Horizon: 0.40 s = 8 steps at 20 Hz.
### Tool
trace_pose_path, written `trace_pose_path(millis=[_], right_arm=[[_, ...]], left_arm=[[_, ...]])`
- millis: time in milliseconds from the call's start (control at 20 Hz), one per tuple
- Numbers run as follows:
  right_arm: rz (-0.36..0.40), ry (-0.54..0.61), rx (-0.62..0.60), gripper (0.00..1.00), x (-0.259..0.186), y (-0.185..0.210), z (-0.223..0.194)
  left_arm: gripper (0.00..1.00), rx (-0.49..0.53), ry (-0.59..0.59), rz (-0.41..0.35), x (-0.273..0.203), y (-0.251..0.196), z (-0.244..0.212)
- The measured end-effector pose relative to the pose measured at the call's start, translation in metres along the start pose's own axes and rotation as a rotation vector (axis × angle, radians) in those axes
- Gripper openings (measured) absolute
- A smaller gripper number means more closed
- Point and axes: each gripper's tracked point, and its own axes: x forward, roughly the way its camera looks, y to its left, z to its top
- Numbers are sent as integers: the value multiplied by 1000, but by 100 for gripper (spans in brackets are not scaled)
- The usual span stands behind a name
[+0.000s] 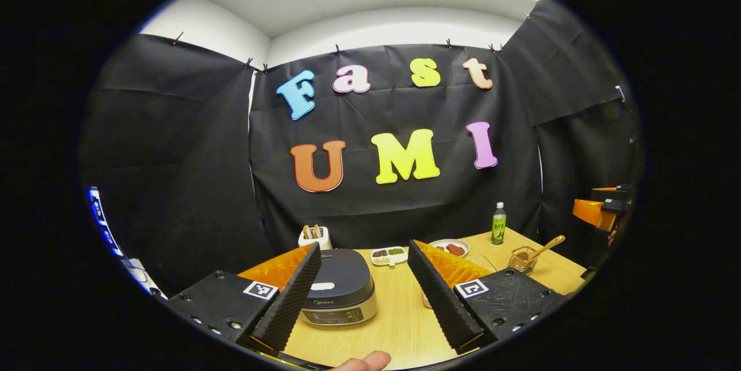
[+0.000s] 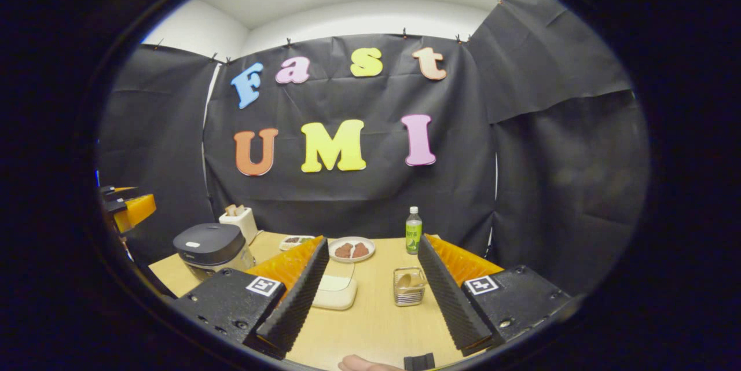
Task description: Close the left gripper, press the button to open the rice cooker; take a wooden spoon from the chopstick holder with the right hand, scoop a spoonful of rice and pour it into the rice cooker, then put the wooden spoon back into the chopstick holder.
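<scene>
Dark rice cooker (image 1: 341,290) sitting lid-down, lower centre; wooden spoon (image 1: 541,250) seemingly resting in chopstick holder (image 1: 523,259). Left gripper (image 1: 363,296) and right gripper (image 2: 373,296) fingers gaping wide, gripping nothing. Fitting start or finish.

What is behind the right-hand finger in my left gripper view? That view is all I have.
Observer: The right gripper view shows a shallow pale container there. It lies on the table between the rice cooker and the wire chopstick holder.
Operator: Is the right gripper lined up for the spoon?
Observer: The right gripper is open, with its jaws wide apart. The chopstick holder stands ahead in the gap between its fingers, and nothing is touching it.
</scene>
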Motion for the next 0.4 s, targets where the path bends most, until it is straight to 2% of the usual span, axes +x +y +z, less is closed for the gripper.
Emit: trace_pose_path(millis=[150, 400], right_arm=[[0, -29, -17, 98, -12, 1, 10], [-17, -39, -40, 100, -20, -1, 14]], left_arm=[[96, 1, 2, 19, -5, 6, 1], [96, -18, -8, 50, -7, 17, 3]])
